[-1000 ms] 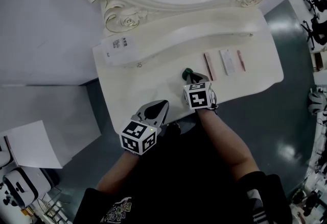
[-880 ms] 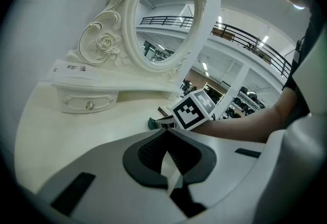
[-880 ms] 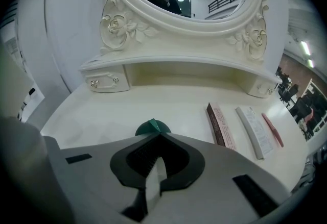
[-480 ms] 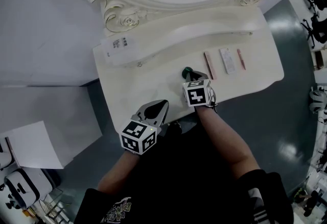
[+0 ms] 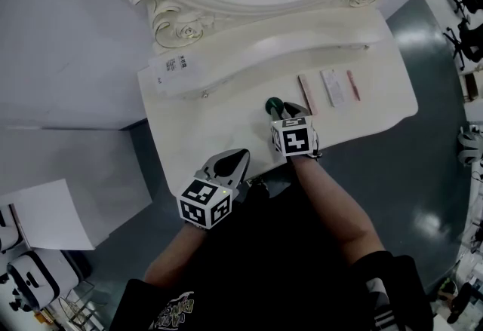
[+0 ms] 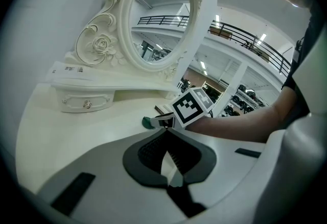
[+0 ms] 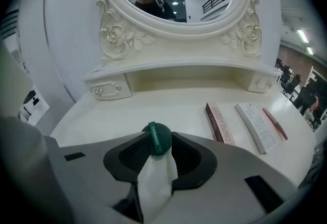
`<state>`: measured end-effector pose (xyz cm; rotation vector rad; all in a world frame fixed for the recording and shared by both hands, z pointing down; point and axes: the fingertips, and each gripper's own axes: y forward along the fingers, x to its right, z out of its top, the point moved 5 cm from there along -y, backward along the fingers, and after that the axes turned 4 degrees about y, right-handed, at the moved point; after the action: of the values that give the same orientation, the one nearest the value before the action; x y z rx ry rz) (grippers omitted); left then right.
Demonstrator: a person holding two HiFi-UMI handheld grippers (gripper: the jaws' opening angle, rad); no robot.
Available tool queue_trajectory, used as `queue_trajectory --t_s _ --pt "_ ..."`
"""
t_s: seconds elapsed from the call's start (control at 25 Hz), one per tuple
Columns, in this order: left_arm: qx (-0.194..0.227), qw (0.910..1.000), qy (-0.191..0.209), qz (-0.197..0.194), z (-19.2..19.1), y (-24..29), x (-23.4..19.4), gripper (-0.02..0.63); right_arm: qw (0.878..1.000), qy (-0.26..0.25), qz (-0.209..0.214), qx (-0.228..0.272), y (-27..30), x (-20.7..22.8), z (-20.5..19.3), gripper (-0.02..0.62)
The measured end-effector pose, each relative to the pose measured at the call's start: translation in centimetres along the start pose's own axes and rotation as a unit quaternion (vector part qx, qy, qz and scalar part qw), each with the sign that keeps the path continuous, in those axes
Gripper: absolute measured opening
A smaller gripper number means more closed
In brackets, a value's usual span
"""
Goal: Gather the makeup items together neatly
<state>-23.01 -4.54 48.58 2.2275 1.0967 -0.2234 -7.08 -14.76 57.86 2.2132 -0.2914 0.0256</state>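
Right tongs (image 7: 157,142) have just been opening; the jaws stand partway apart, with the green ball (image 7: 156,135) between their tips on the counter (image 7: 168,108), seemingly let go. Just right of them lie two boxes (image 7: 218,123) and a stick (image 7: 275,123) in a row. Left tongs (image 6: 164,133) are closed and empty. Gathering looks nearly done.

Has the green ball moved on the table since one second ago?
No. The green ball still sits just left of the pink box, same gap as before.

Bare tabletop (image 5: 219,126) left, boxes (image 5: 333,88) right; mirror shelf (image 5: 302,39) behind
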Motion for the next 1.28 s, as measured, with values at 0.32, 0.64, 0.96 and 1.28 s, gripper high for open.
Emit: queue_trajectory --t_s 0.32,0.64,0.96,1.28 --pt "0.012 0.9997 0.012 -0.016 0.7 1.2 2.3 0.008 0.990 0.023 0.071 0.118 -7.3 -0.1 2.0 0.039" --pt "0.036 0.9990 0.026 -0.005 2.9 3.5 5.8 0.008 0.971 0.020 0.157 0.179 -16.5 3.3 3.0 0.029" --pt "0.047 0.9982 -0.006 0.038 4.2 7.9 10.1 0.008 0.957 0.024 0.233 0.171 -21.0 9.3 2.2 0.029" --pt "0.055 0.9965 0.007 0.063 6.1 11.9 15.6 0.008 0.941 -0.005 0.300 0.158 -23.4 14.0 1.3 0.029"
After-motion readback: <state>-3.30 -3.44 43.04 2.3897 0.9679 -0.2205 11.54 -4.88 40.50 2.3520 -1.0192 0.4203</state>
